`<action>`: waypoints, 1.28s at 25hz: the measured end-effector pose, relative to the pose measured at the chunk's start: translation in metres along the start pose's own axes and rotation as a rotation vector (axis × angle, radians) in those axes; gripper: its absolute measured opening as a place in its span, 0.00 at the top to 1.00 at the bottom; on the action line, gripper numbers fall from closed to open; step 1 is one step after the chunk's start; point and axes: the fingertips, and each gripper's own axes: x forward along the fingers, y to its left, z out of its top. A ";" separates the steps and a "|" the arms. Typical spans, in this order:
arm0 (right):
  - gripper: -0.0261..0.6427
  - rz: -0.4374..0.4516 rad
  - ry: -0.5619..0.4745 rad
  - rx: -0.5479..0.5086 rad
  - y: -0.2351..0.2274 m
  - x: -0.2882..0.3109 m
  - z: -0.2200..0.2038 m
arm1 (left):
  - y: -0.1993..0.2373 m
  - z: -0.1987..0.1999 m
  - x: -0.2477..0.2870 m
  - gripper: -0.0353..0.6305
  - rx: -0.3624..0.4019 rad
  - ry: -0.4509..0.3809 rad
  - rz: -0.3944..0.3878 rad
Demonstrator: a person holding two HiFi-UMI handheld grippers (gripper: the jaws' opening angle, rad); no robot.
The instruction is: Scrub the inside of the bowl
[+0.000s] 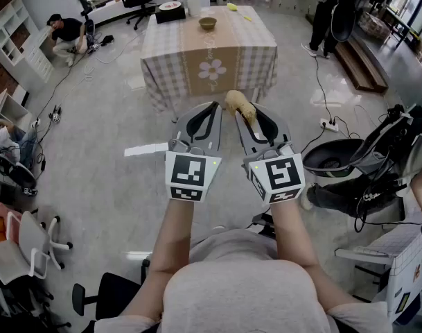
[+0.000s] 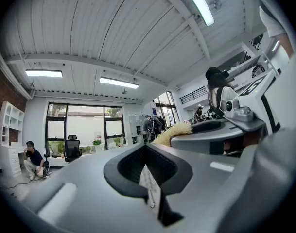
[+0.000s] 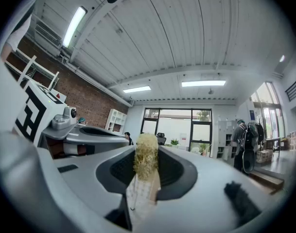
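Both are pointing level, my right gripper clamping the scrubber, my left gripper closed empty; I am judging the bowl, far ahead on the table, needs approaching first.

Both arms out front, side by side, held level. Left gripper pinched shut, nothing in it; right gripper clamped on a scrubber.
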 end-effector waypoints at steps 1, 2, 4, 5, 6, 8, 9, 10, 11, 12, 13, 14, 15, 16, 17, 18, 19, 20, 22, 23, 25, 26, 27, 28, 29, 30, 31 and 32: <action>0.80 -0.002 0.000 0.001 0.000 0.004 -0.001 | 0.002 -0.001 0.002 0.95 0.001 -0.003 -0.005; 0.80 -0.003 0.000 0.001 0.001 0.008 -0.001 | 0.005 -0.001 0.004 0.95 0.001 -0.006 -0.010; 0.80 -0.005 0.002 0.000 0.001 0.013 -0.002 | 0.009 -0.002 0.008 0.95 -0.006 -0.014 -0.015; 0.80 -0.007 0.005 -0.003 0.001 0.015 -0.002 | 0.012 -0.002 0.009 0.95 -0.011 -0.018 -0.015; 0.80 -0.010 0.010 -0.009 0.001 0.017 -0.003 | 0.014 -0.003 0.010 0.95 -0.017 -0.020 -0.014; 0.81 -0.017 0.025 -0.040 0.001 0.019 -0.007 | 0.017 -0.005 0.013 0.95 -0.024 -0.022 -0.012; 0.81 -0.020 0.033 -0.061 0.001 0.020 -0.009 | 0.019 -0.006 0.015 0.95 -0.028 -0.022 -0.011; 0.80 -0.020 0.039 -0.081 0.000 0.022 -0.010 | 0.020 -0.007 0.016 0.95 -0.033 -0.023 -0.011; 0.81 -0.016 0.042 -0.093 0.000 0.024 -0.011 | 0.021 -0.008 0.018 0.95 -0.037 -0.023 -0.010; 0.81 -0.008 0.043 -0.095 0.000 0.027 -0.012 | 0.023 -0.009 0.020 0.95 -0.040 -0.022 -0.009; 0.81 0.001 0.044 -0.088 0.000 0.030 -0.013 | 0.025 -0.010 0.022 0.95 -0.039 -0.020 -0.007; 0.81 0.010 0.044 -0.073 0.000 0.034 -0.014 | 0.027 -0.011 0.025 0.95 -0.033 -0.014 -0.004; 0.81 0.018 0.043 -0.055 0.000 0.039 -0.015 | 0.029 -0.014 0.028 0.95 -0.024 -0.006 -0.001; 0.81 0.026 0.039 -0.037 -0.001 0.043 -0.016 | 0.032 -0.016 0.030 0.95 -0.016 0.003 0.004; 0.81 0.033 0.035 -0.024 -0.002 0.047 -0.016 | 0.035 -0.018 0.033 0.95 -0.012 0.011 0.008; 0.81 0.039 0.032 -0.019 -0.002 0.050 -0.016 | 0.038 -0.020 0.035 0.95 -0.013 0.016 0.011; 0.81 0.045 0.032 -0.019 -0.003 0.053 -0.015 | 0.040 -0.021 0.037 0.95 -0.018 0.017 0.012; 0.81 0.049 0.033 -0.022 -0.005 0.056 -0.015 | 0.043 -0.020 0.039 0.95 -0.023 0.014 0.012; 0.81 0.058 0.038 -0.027 -0.012 0.064 -0.019 | 0.049 -0.021 0.050 0.95 -0.030 0.011 0.017; 0.81 0.062 0.041 -0.027 -0.018 0.070 -0.022 | 0.052 -0.023 0.058 0.95 -0.036 0.011 0.023; 0.80 0.068 0.042 -0.022 -0.033 0.083 -0.030 | 0.060 -0.029 0.077 0.95 -0.054 0.011 0.038; 0.80 0.070 0.040 -0.018 -0.040 0.090 -0.033 | 0.064 -0.031 0.086 0.95 -0.059 0.012 0.046; 0.80 0.072 0.038 -0.015 -0.047 0.097 -0.034 | 0.068 -0.031 0.095 0.95 -0.059 0.012 0.052; 0.80 0.076 0.036 -0.013 -0.054 0.103 -0.035 | 0.071 -0.030 0.102 0.95 -0.059 0.012 0.057; 0.80 0.081 0.036 -0.015 -0.060 0.108 -0.035 | 0.073 -0.029 0.110 0.95 -0.061 0.010 0.060; 0.80 0.085 0.035 -0.017 -0.065 0.113 -0.036 | 0.075 -0.028 0.117 0.95 -0.068 0.007 0.063; 0.80 0.089 0.034 -0.020 -0.071 0.119 -0.037 | 0.078 -0.028 0.124 0.95 -0.076 0.005 0.066; 0.80 0.094 0.031 -0.020 -0.076 0.125 -0.038 | 0.080 -0.028 0.132 0.95 -0.082 0.004 0.070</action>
